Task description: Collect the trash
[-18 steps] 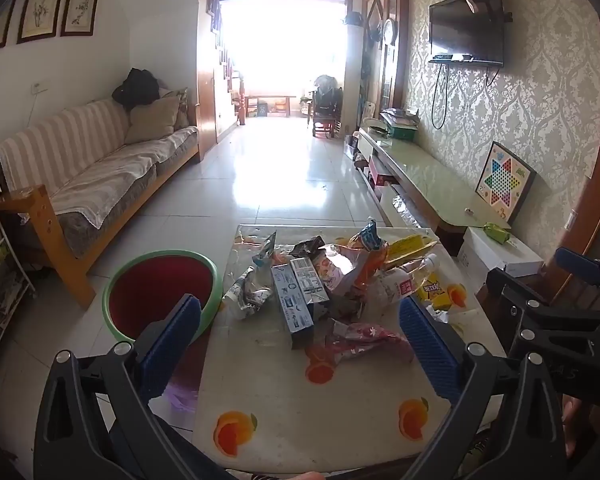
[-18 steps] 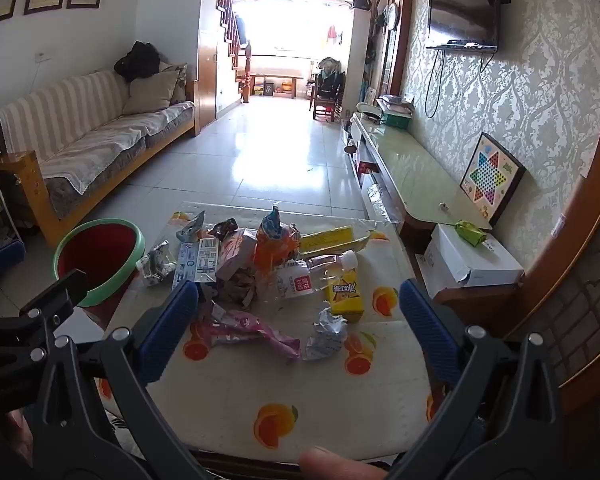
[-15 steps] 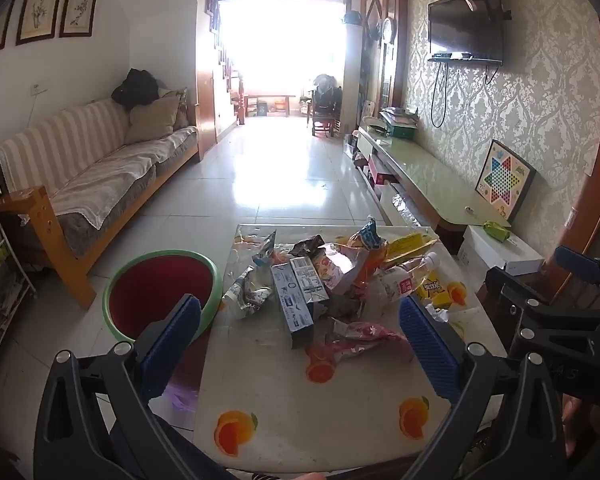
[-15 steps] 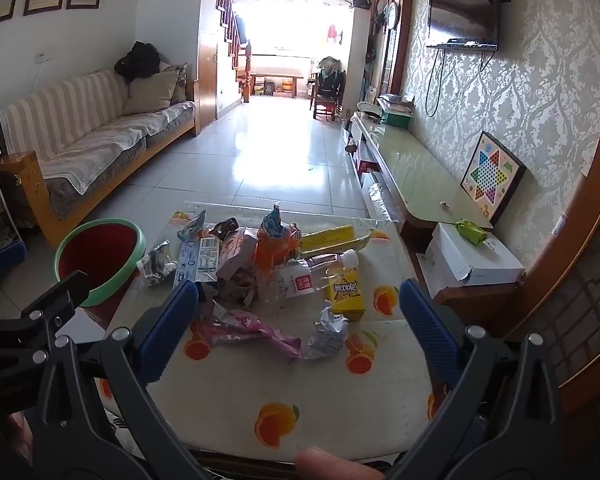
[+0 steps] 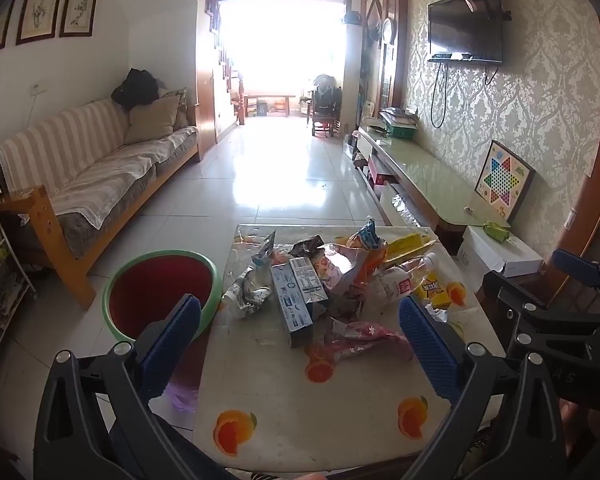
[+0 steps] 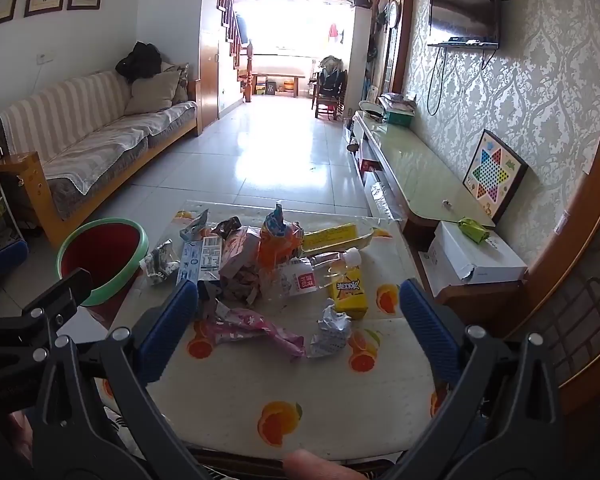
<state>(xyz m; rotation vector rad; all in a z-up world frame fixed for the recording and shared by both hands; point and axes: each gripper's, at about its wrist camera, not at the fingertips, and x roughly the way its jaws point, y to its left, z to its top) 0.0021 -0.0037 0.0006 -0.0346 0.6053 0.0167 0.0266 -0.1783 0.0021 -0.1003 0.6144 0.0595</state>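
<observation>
Both your left gripper (image 5: 298, 344) and right gripper (image 6: 298, 328) hang with blue-padded jaws spread wide and nothing between them, tilted down over the near edge of the low counter with the orange-print plastic cover (image 6: 236, 392). The trash sits heaped mid-counter: nearest your right gripper lie the crumpled pink wrapper (image 6: 256, 330) and the silver foil scrap (image 6: 329, 334), with the yellow drink carton (image 6: 348, 294) just beyond. Take a loose front piece first, pinch its bulkiest fold, lift clear of the heap, and carry it left to the red basin with the green rim (image 5: 160, 292) on the floor beside the counter.
</observation>
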